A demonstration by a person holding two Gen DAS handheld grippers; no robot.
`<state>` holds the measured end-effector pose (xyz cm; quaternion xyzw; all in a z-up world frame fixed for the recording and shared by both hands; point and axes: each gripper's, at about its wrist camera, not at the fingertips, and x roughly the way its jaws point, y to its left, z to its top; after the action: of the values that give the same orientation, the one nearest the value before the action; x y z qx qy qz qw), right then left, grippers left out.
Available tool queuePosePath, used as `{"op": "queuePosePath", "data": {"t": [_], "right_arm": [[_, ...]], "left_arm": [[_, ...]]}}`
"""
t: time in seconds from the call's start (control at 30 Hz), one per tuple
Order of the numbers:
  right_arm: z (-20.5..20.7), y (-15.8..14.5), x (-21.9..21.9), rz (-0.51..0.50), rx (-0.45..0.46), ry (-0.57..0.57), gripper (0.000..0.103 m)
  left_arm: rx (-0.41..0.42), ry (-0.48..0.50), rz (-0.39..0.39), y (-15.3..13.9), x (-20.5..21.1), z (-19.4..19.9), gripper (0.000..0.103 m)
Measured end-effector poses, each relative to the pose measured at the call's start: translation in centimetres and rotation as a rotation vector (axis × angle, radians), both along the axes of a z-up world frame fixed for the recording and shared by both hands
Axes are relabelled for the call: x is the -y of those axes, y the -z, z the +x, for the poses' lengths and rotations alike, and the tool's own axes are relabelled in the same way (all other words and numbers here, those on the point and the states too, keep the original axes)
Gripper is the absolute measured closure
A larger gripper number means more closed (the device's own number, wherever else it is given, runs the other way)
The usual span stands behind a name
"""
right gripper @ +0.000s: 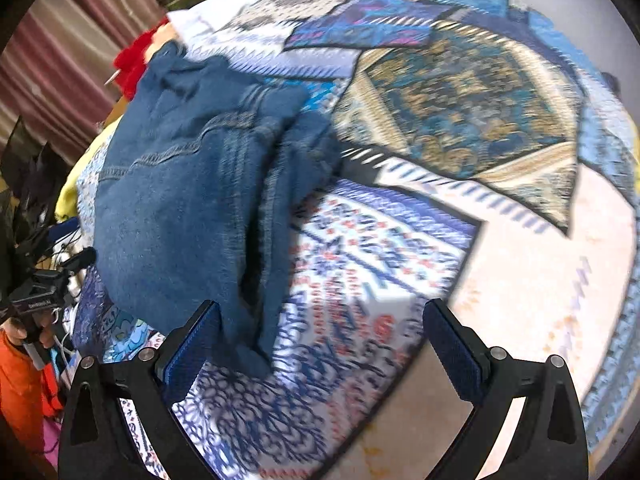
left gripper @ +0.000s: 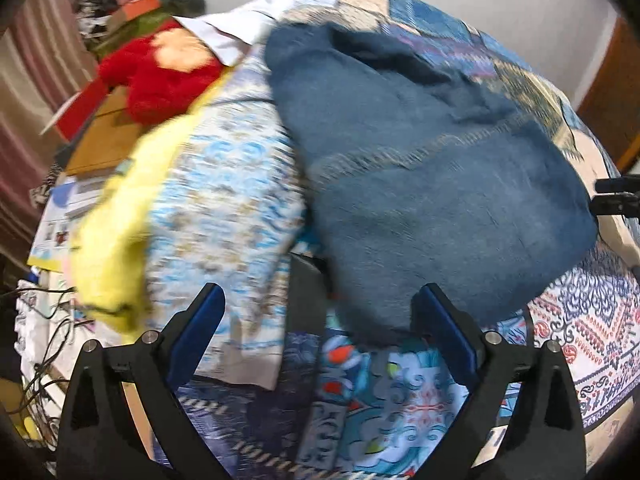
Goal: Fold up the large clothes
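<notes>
A folded pair of blue jeans (left gripper: 432,184) lies on a patchwork bedspread (left gripper: 592,320). My left gripper (left gripper: 320,312) is open, its jaws wide apart just in front of the near edge of the jeans, holding nothing. In the right wrist view the jeans (right gripper: 188,200) lie to the left, and my right gripper (right gripper: 320,328) is open and empty, with its left finger (right gripper: 192,344) beside the jeans' near corner. The right gripper's tip shows at the right edge of the left wrist view (left gripper: 618,198). Both views are motion-blurred.
A light blue patterned cloth (left gripper: 224,216) and a yellow garment (left gripper: 116,232) lie left of the jeans. A red plush toy (left gripper: 160,76) and boxes sit behind them. Cables (left gripper: 48,344) hang at the bed's left side. A curtain (right gripper: 68,52) hangs at the left.
</notes>
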<state>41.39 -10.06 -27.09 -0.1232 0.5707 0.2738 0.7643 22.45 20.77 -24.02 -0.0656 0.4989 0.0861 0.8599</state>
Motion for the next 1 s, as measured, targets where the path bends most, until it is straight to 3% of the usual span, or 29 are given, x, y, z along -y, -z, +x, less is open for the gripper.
{"op": "queuePosePath", "data": {"t": [0.23, 0.37, 0.5, 0.6, 0.73, 0.8, 0.87, 0.97, 1.0], "right_arm": [[1.0, -5.5, -3.3, 0.115, 0.133, -0.036, 0.003], [3.5, -6.3, -7.6, 0.204, 0.089, -0.033, 0.003], [6.0, -5.1, -12.9, 0.229, 0.016, -0.083, 0.003], [7.9, -2.6, -17.1, 0.191, -0.039, -0.13, 0.003], [10.2, 1.1, -20.3, 0.105, -0.066, -0.173, 0.003], [11.4, 2.5, -20.6, 0.045, -0.036, -0.172, 0.003], [12.8, 3.5, -20.0, 0.051, -0.059, -0.18, 0.003], [13.9, 3.6, -17.6, 0.065, -0.056, -0.134, 0.004], [13.9, 3.2, -16.5, 0.029, -0.008, -0.104, 0.004]], "left_arm": [[0.144, -0.045, 0.019, -5.8, -2.7, 3.0, 0.004], [0.169, -0.033, 0.038, -7.2, -3.1, 7.8, 0.004], [0.133, -0.024, 0.022, -5.9, -4.0, 12.6, 0.004], [0.085, -0.035, -0.024, -3.7, -4.9, 15.5, 0.004], [0.02, -0.069, -0.016, -0.4, -6.2, 17.8, 0.004], [0.024, -0.081, -0.052, 0.8, -7.0, 18.1, 0.004], [0.033, -0.1, -0.084, 1.2, -7.7, 18.1, 0.004], [0.048, -0.12, -0.106, 1.2, -8.3, 17.7, 0.004], [0.05, -0.123, -0.096, 1.0, -8.3, 17.6, 0.004]]}}
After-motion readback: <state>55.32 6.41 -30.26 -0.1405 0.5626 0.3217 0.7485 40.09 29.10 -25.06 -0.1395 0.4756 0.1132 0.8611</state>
